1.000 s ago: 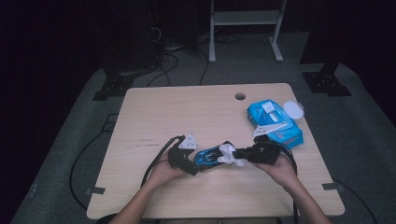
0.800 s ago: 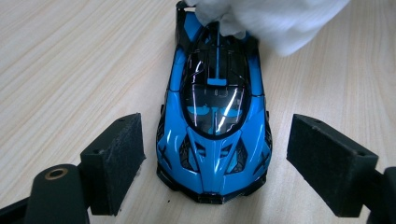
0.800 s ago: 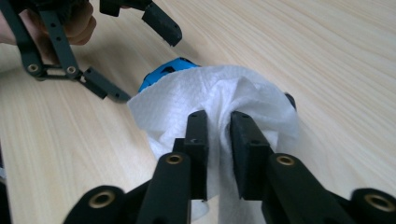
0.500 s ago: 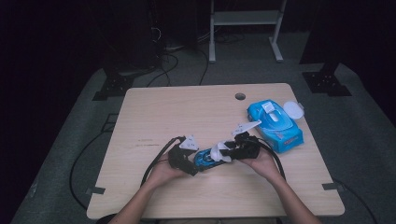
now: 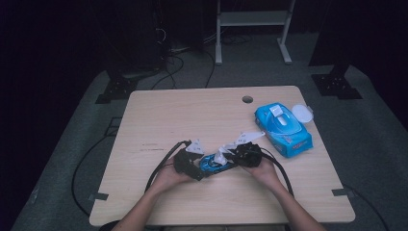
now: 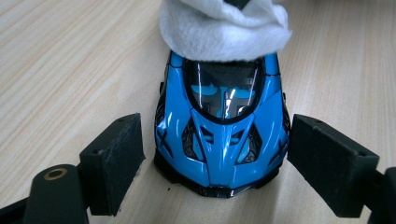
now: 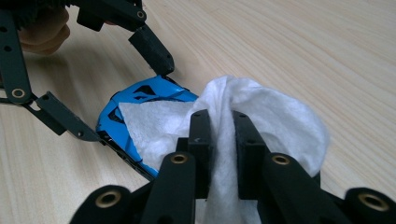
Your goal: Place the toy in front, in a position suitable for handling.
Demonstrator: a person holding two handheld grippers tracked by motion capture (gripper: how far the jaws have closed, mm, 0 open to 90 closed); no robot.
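Blue toy car (image 6: 223,135) sat near the tabletop's (image 5: 192,115) front edge, left tool (image 5: 192,166) spread, pads either side of its nose, right tool (image 7: 219,140) just closing, pinching a white wipe (image 7: 261,116) over the car's far end.

So the small blue toy car (image 5: 211,164) sits on the pale wooden table (image 5: 192,115) near its front edge, between the left gripper (image 5: 188,163) and right gripper (image 5: 240,155). A crumpled white wipe (image 6: 224,25) lies on the car's far end. The blue wipes pack (image 5: 283,128) is off to the right, further back.
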